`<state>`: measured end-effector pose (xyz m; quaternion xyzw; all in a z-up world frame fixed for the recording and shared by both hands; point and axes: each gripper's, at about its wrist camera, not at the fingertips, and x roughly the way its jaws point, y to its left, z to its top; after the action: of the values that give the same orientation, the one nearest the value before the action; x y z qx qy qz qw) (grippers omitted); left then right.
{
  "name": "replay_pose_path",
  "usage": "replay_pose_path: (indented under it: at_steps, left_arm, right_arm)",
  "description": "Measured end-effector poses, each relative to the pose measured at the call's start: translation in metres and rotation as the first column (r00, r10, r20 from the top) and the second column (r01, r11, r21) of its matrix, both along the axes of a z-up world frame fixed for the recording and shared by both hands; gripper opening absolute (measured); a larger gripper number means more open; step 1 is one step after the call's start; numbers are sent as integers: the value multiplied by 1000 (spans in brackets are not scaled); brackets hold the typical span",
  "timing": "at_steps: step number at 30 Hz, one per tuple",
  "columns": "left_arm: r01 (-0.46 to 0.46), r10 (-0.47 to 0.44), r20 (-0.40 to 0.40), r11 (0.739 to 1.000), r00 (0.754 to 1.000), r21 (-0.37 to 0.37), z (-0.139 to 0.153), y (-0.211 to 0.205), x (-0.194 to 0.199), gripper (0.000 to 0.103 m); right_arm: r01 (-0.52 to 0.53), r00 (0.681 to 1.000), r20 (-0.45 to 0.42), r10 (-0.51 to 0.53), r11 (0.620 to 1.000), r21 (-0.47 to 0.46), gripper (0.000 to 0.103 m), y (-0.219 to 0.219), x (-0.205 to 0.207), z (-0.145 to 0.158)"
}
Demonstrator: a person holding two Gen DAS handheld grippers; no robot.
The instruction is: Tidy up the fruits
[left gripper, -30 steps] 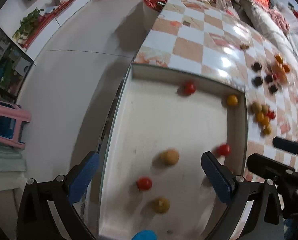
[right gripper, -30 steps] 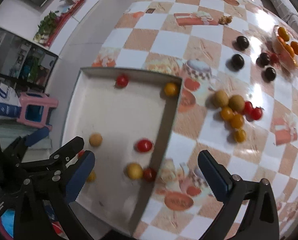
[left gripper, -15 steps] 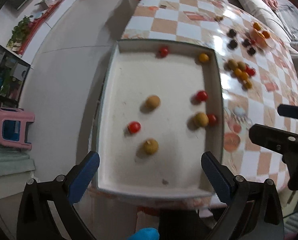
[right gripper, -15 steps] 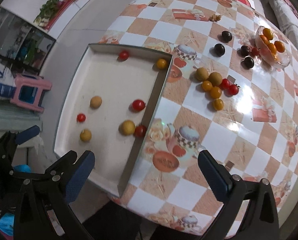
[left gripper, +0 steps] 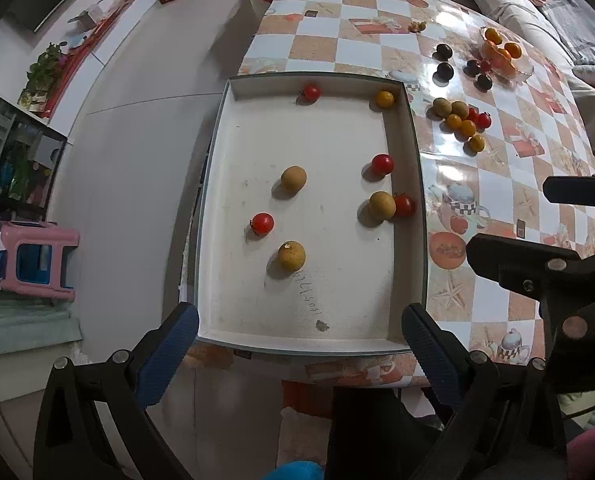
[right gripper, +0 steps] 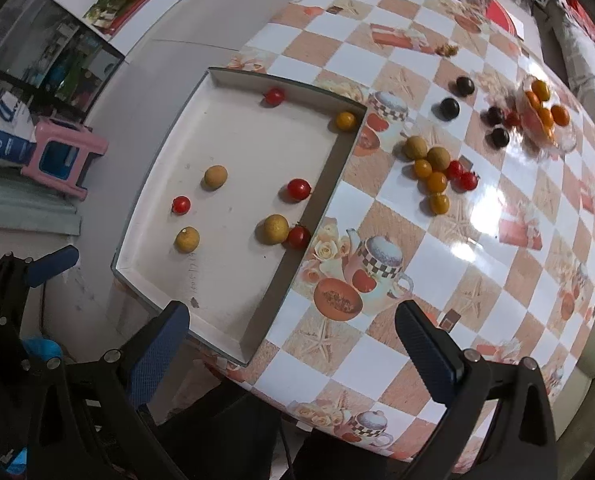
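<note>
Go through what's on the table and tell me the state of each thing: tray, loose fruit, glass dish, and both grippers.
Tray: loaded, eight small fruits scattered inside.
Left gripper: open, empty, back from the tray's near edge.
Right gripper: open, empty, above the table's near edge.
Fruit cluster: loose on the tablecloth, outside the tray.
Dark fruits: loose on the tablecloth.
Glass dish: holding orange fruits.

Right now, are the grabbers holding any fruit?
No. Both the left hand-held gripper and the right hand-held gripper are open and empty; the fruit lies loose in the tray.
</note>
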<state>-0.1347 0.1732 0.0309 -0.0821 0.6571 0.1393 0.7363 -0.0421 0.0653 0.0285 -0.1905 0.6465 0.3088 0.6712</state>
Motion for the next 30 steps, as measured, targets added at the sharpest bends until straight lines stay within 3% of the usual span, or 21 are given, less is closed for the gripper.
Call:
replay_pose_path:
  at_steps: [30]
  left_arm:
    - [-14, 14, 12, 999, 1000, 36, 7, 1, 8, 102]
  right_arm:
    - [-29, 1000, 9, 29, 1000, -5, 103, 12, 2, 2]
